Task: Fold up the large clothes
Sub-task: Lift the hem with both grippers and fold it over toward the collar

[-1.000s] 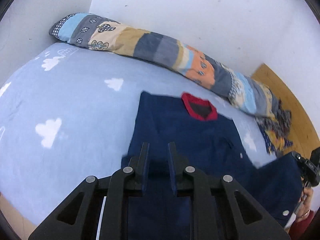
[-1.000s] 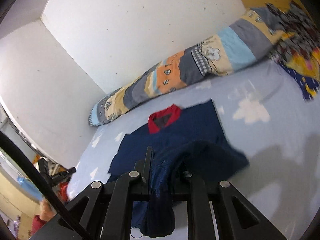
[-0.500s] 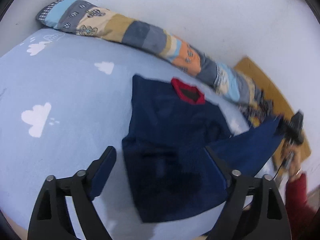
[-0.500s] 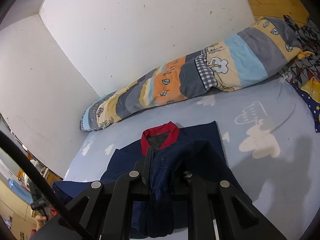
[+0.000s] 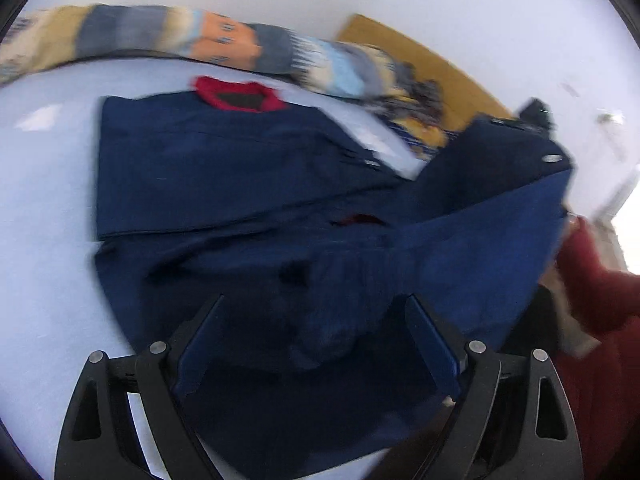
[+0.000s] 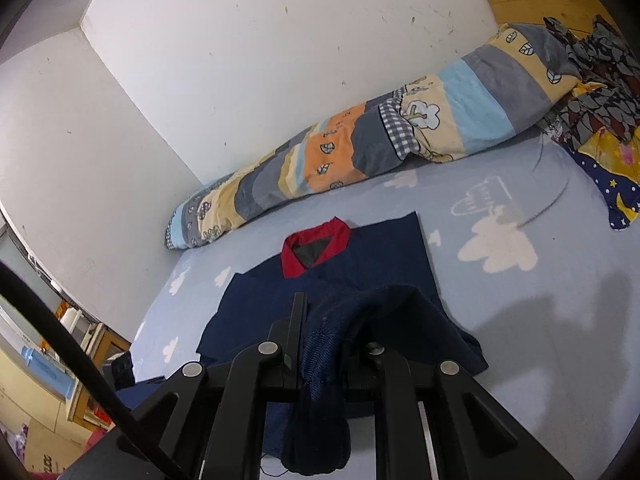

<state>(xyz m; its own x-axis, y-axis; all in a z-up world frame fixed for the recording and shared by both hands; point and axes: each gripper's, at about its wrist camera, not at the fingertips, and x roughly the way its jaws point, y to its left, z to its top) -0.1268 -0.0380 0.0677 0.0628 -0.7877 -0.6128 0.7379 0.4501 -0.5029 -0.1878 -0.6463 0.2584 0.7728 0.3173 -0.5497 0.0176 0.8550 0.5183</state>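
Between the right gripper's point(image 6: 332, 344) fingers a thick bunch of the navy garment point(image 6: 360, 264) is clamped, the jaws closed on it and a wad of cloth hanging below them at 6 o'clock. The left gripper point(image 5: 316, 340) has its jaws wide apart with nothing between them, poised over the garment's near part; that view is blurred.

Out from the jaws, the garment lies on the blue cloud-print bed point(image 6: 520, 304), red collar point(image 6: 316, 246) at 12 o'clock, far half flat, near half lifted and rumpled toward the right gripper. In the left view a raised panel with a snap point(image 5: 554, 158) stands at 2 o'clock, beside a red sleeve point(image 5: 592, 280).

The cloth looks soft and limp, fairly thick, probably of some weight; it sags wherever unsupported and should not slip from a firm pinch. Best hold, I judge, is at hem corners or a seam edge, one gripper each side, so the fold stays straight instead of bunching.

A striped quilt point(image 6: 400, 148) lies along the wall at 12 to 2 o'clock. No brand, label or readable writing shows on anything.
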